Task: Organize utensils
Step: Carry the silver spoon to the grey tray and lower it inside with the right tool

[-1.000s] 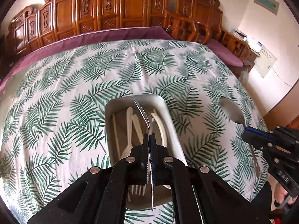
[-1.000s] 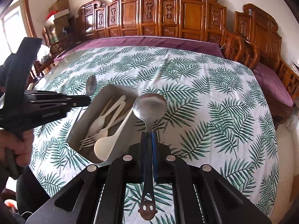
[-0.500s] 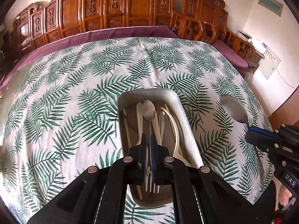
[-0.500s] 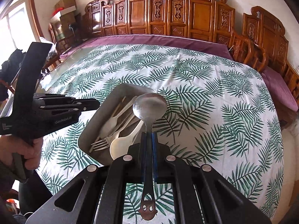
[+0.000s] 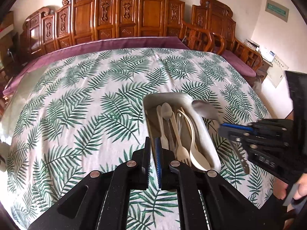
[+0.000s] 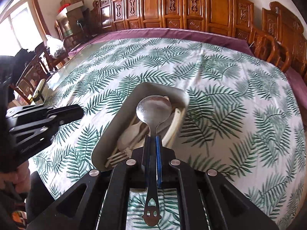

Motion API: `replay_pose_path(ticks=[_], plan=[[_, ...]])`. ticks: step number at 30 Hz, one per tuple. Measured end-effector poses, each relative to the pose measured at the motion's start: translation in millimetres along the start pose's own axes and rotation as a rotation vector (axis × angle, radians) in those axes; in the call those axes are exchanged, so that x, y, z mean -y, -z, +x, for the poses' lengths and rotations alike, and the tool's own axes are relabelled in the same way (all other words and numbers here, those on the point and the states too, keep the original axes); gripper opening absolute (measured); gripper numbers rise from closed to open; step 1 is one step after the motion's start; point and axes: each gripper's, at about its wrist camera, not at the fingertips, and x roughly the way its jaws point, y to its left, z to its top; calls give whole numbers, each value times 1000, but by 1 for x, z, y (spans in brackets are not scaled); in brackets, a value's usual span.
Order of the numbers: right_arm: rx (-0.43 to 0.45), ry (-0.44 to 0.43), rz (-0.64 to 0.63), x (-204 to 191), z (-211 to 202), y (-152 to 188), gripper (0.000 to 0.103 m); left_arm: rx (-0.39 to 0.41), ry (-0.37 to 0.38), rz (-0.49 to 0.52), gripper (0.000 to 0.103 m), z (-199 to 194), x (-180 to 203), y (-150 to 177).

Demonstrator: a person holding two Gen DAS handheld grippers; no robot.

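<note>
My right gripper (image 6: 153,143) is clamped on the metal spoon (image 6: 154,111), bowl now over the grey tray (image 6: 107,143) at centre frame, where a second ago it hung beside it; my left gripper (image 5: 152,153), all but closed and empty, has dropped its small spoon (image 5: 166,111) among the pale utensils and slid left onto the leaf-print counter (image 5: 76,105); next comes releasing mine.

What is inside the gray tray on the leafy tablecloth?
The gray tray holds pale plastic cutlery: a fork, a big spoon and a metal spoon. The left hand-held gripper covers the near corner, hiding whatever lies there.
</note>
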Motion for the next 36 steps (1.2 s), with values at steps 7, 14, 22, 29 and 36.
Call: replay_pose_path(ticks=[7,14,22,29,36], plan=[[-50,-4,-25,-12,39,-15,7,28,-21,-19,4,-11,-15,4],[-90,30,-28,-16,72,-30,7,32,-29,-27,4,-17,-26,8],[-77,28,-28,-12,80,-37,7,26,-46,-40,4,-16,-34,11],[-67,22,-4,-11,81,-42,8,25,-46,-34,4,-15,-31,11],[-37,-23,-13,-12,68,-42,7,26,-52,-32,4,-17,-29,12]])
